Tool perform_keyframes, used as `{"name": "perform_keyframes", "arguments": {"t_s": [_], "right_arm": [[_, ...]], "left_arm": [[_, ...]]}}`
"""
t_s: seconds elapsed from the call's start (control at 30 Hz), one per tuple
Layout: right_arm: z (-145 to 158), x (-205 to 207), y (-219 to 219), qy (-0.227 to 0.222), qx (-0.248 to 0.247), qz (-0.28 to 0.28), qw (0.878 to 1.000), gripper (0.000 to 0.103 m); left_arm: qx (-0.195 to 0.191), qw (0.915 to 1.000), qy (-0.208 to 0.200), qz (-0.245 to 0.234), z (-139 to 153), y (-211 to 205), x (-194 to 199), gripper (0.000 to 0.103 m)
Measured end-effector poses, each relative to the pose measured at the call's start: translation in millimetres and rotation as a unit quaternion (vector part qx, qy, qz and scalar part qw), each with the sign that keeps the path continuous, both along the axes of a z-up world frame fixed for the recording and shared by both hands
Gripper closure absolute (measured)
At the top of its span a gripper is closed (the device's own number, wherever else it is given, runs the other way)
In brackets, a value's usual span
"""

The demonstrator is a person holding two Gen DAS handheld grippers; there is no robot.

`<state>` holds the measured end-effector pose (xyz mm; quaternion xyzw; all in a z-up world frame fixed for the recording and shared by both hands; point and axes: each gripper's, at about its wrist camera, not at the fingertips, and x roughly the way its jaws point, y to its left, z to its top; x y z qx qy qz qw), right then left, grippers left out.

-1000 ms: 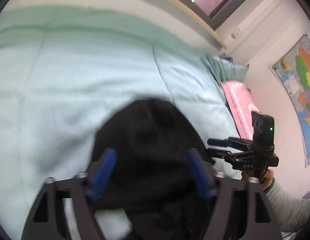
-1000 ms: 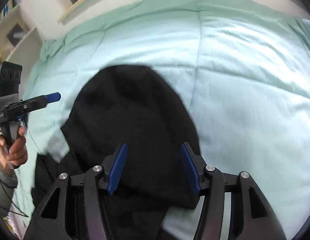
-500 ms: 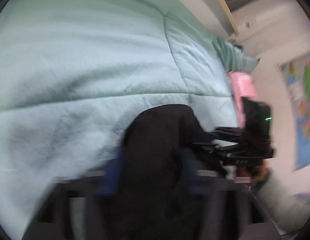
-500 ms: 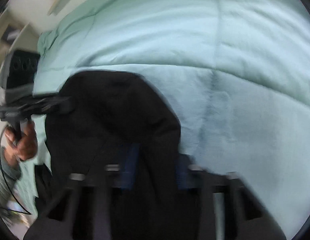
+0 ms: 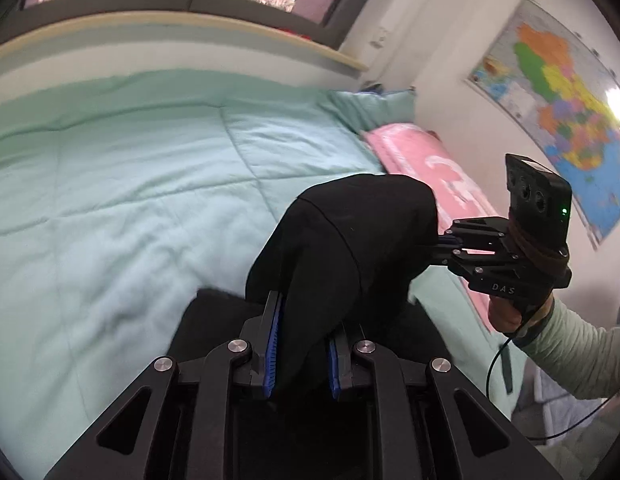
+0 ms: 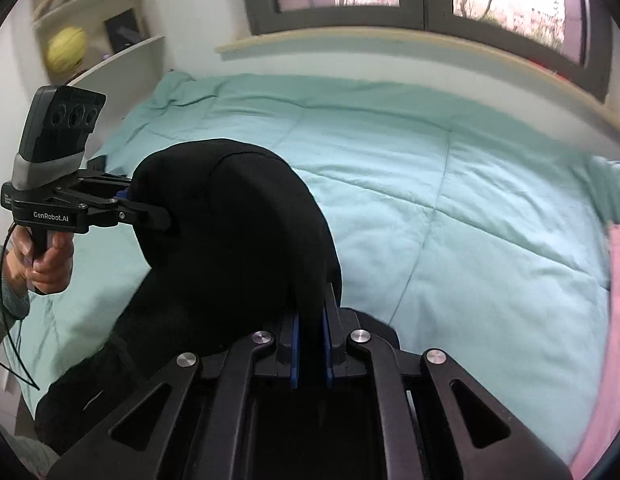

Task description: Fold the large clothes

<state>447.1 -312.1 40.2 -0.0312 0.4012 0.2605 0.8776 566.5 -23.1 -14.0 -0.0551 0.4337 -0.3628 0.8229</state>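
A large black garment (image 5: 349,232) hangs bunched between my two grippers above the mint-green quilt (image 5: 130,200). In the left wrist view my left gripper (image 5: 306,320) is shut on a fold of it, blue pads pressing the cloth. To the right, my right gripper (image 5: 445,240), held in a hand, bites into the garment's other side. Seen from the right wrist, the right gripper (image 6: 310,320) pinches the black garment (image 6: 238,240), its jaws still closing tight on the cloth. My left gripper (image 6: 166,216) grips it from the left. The garment's lower part trails down to the bed.
The quilt (image 6: 469,220) covers the whole bed up to a window sill (image 6: 389,40). A pink pillow (image 5: 421,160) lies at the bed's right end under a wall map (image 5: 557,112). Shelves (image 6: 110,60) with a yellow ball (image 6: 66,54) stand at the left end.
Both grippers went from open over the flat garment to shut on it, then rose with it. The cloth now hangs off the bed and the views tilt up to the window.
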Motion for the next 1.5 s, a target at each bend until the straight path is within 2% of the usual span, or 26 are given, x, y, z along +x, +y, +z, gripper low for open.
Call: {"name": "perform_keyframes", "arguments": {"t_s": [0.07,0.1,0.2,0.3,0.37,0.43,0.53,0.6,0.67,0.77,0.83,0.87,0.93,1.0,1.03,1.07,1.1,1.2,1.23,1.3,1.33,1.37,1.4,1.5], "right_arm": [[9.7,-42.9,4.2,-0.012,-0.004,-0.011,1.000,0.091],[10.8,-64.3,8.9,-0.022,-0.021,-0.019,0.999,0.091],[-3.4,-122.7,35.8,-0.027,-0.068,-0.027,0.997,0.091],[-23.0,-163.3,52.2,-0.023,-0.083,-0.026,0.996,0.091],[-47.1,-183.3,58.2,0.007,-0.087,-0.015,0.996,0.091],[-73.6,-194.5,62.3,0.044,-0.079,-0.007,0.996,0.088],[-112.9,-200.1,60.2,0.110,-0.058,-0.006,0.992,0.086],[-125.7,-204.6,53.8,0.150,-0.049,-0.020,0.987,0.086],[-120.4,-208.0,39.8,0.169,-0.021,-0.041,0.985,0.085],[-81.1,-205.4,24.6,0.154,0.024,-0.063,0.986,0.076],[-50.0,-194.2,24.6,0.125,0.056,-0.064,0.988,0.045],[-38.2,-186.0,28.9,0.108,0.064,-0.066,0.990,0.039],[-21.8,-165.1,44.7,0.071,0.064,-0.068,0.993,0.036],[-22.3,-145.8,57.9,0.062,0.050,-0.078,0.994,0.036],[-26.9,-132.3,66.1,0.065,0.044,-0.084,0.993,0.036],[-35.6,-121.0,71.8,0.078,0.040,-0.091,0.992,0.037],[-50.5,-110.1,76.3,0.101,0.034,-0.099,0.989,0.043],[-87.7,-96.9,80.6,0.161,0.029,-0.107,0.981,0.045],[-104.9,-99.9,79.2,0.179,0.030,-0.109,0.977,0.045],[-137.1,-108.7,78.4,0.207,0.021,-0.105,0.972,0.045],[-152.9,-113.0,80.4,0.216,0.007,-0.103,0.971,0.046],[-165.3,-118.7,82.4,0.215,-0.004,-0.104,0.971,0.047],[-173.1,-122.8,85.4,0.205,-0.015,-0.105,0.973,0.049],[-169.3,-126.3,89.5,0.195,-0.021,-0.107,0.975,0.049]], "left_arm": [[-0.001,1.0000,-0.010,0.003,11.1,4.4,-49.0,0.081],[0.006,0.9999,-0.014,0.003,12.6,4.8,-69.2,0.080],[0.028,0.9995,-0.010,0.007,4.9,-0.8,-116.3,0.080],[0.050,0.9983,0.015,0.024,-24.3,0.2,-161.3,0.080],[0.060,0.9962,0.047,0.042,-53.8,5.4,-184.6,0.080],[0.078,0.9917,0.081,0.061,-85.0,9.6,-199.3,0.079],[0.116,0.9799,0.138,0.085,-136.8,9.7,-219.8,0.079],[0.141,0.9736,0.155,0.090,-152.9,9.6,-232.6,0.076],[0.145,0.9683,0.185,0.086,-159.9,13.5,-244.2,0.076],[0.146,0.9711,0.169,0.085,-140.5,23.7,-265.4,0.076],[0.130,0.9750,0.155,0.091,-119.6,32.1,-269.1,0.076],[0.118,0.9777,0.144,0.097,-106.7,35.3,-267.4,0.076],[0.080,0.9842,0.112,0.111,-73.3,42.6,-253.8,0.075],[0.025,0.9889,0.081,0.122,-42.4,44.8,-230.6,0.067],[-0.002,0.9892,0.072,0.128,-34.2,47.1,-219.2,0.056],[-0.020,0.9885,0.070,0.132,-30.1,47.4,-208.2,0.048],[-0.042,0.9874,0.071,0.135,-29.1,46.0,-194.8,0.048],[-0.063,0.9826,0.111,0.135,-56.9,33.6,-160.1,0.048],[-0.065,0.9798,0.138,0.129,-76.0,28.1,-149.0,0.048],[-0.042,0.9724,0.190,0.129,-115.3,19.1,-136.5,0.049],[-0.016,0.9682,0.214,0.129,-140.5,13.5,-131.8,0.054],[0.019,0.9647,0.225,0.135,-162.4,8.8,-129.3,0.063],[0.028,0.9628,0.229,0.140,-172.0,6.6,-129.1,0.064],[0.016,0.9604,0.233,0.153,-172.3,8.7,-130.7,0.064]]}}
